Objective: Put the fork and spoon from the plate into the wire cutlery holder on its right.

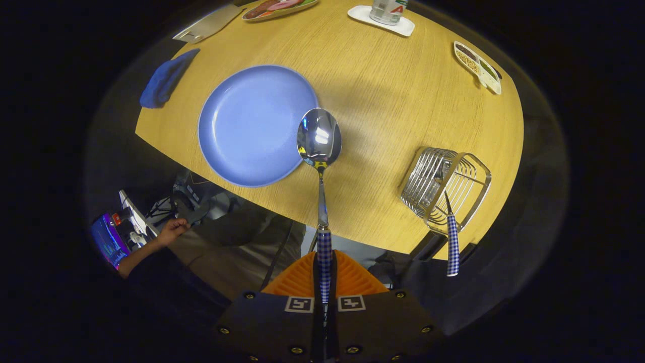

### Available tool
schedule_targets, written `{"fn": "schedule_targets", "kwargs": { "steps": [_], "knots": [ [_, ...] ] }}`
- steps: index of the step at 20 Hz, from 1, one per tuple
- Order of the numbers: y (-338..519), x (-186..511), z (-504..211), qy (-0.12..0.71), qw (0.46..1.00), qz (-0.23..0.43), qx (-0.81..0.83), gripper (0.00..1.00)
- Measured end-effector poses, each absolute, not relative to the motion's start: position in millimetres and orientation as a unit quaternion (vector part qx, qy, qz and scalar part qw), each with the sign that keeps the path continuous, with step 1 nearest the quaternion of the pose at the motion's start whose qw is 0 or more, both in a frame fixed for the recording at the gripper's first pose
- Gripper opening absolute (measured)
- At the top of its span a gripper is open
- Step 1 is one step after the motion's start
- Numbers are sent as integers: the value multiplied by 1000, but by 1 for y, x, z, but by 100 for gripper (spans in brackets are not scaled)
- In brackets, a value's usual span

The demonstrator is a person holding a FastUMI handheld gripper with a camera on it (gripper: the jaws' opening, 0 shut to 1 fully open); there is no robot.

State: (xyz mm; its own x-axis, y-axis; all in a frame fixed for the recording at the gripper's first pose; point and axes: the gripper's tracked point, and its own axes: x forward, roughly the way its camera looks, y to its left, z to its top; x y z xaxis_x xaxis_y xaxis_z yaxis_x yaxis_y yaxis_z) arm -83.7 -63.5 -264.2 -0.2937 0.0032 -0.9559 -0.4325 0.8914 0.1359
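Observation:
My gripper (324, 276) is shut on the checked handle of a steel spoon (319, 138), which stands straight out ahead of the fingers, high above the round wooden table (393, 101). Its bowl hovers over the right rim of the bare blue plate (254, 123). To the right, near the table's front edge, stands the wire cutlery holder (446, 184). The fork (452, 242) rests in it, tines down inside, with its checked handle sticking out over the holder's near rim.
A blue cloth (164, 80) lies at the table's left edge. At the back are a flat grey board (206, 24), a dish of food (277, 7), a white coaster with a bottle (385, 17) and a divided snack tray (478, 68). A person's hand (171, 232) shows below the table.

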Motion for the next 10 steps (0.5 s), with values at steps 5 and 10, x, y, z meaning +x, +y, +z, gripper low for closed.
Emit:
{"fn": "schedule_targets", "kwargs": {
  "steps": [5, 10],
  "knots": [
    [-95, -88, -253, 789, 572, 176, -139, 3],
    [-129, -95, -243, 806, 553, 161, -136, 3]
  ]
}}
